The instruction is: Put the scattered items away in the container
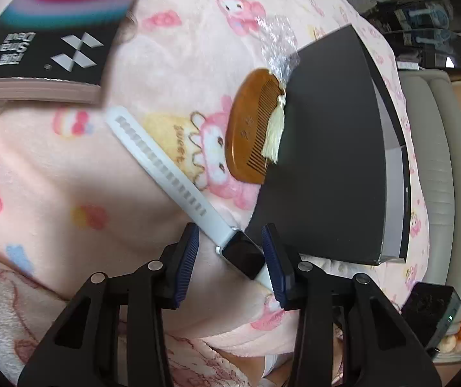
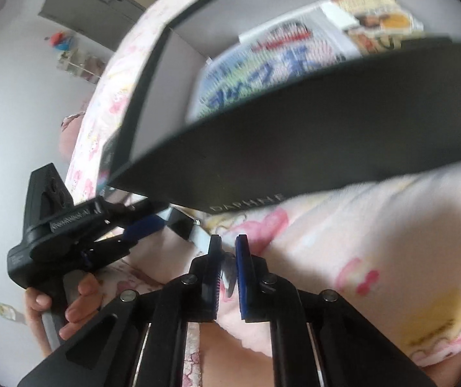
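Left gripper: its jaws are spread, one blue pad on each side of the smartwatch, and they do not press it; in the right wrist view this gripper comes from the left, held by the person's hand.
Right gripper: its blue pads stand close together with the end of the white strap between them; I cannot tell if they really pinch it, because this part is blurred.
Smartwatch: it has a black square face and a long white strap with holes; it lies on the pink cartoon blanket, just beside the near corner of the box, and the strap runs to the far left.
Black box: this is the container, open on top, on the blanket at the right; the word DAPHNE is on its side.
Inside the box: printed paper packets are visible.
Wooden comb: it is brown with a cream tassel, and it leans against the left wall of the box.
Black book: it lies far left on the blanket, well apart from the box.
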`<act>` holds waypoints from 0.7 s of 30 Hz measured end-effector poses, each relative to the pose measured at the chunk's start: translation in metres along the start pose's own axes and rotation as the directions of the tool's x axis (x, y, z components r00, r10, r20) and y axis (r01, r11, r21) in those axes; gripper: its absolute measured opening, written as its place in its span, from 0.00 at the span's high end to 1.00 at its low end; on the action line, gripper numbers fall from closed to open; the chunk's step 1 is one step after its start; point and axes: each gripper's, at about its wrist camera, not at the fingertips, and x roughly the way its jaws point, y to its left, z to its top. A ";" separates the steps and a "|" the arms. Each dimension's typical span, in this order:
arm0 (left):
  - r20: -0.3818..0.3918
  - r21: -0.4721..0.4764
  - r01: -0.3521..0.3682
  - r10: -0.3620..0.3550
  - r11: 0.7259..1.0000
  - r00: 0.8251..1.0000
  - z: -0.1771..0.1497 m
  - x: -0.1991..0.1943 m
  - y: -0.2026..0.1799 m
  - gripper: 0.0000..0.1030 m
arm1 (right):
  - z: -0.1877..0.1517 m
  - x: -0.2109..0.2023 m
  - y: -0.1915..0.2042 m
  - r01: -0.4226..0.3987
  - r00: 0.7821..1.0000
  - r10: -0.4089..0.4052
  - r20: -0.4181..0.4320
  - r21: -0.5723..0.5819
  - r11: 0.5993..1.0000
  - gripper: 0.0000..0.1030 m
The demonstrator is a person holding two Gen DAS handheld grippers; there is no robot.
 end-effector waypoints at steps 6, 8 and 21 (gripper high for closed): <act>0.041 -0.016 -0.040 0.041 0.999 0.998 -0.004 -0.002 -0.001 0.61 | 0.010 -0.030 -0.018 0.040 0.997 -0.040 0.062 -0.008 0.999 0.94; 0.045 -0.011 -0.046 0.046 0.999 0.998 -0.008 -0.006 0.013 0.61 | 0.024 -0.056 -0.037 0.068 0.994 -0.068 0.081 0.001 0.998 0.94; 0.086 -0.105 -0.088 0.097 0.991 0.992 0.026 -0.042 0.032 0.61 | 0.018 -0.066 -0.080 0.064 0.997 -0.063 -0.041 0.022 0.998 0.62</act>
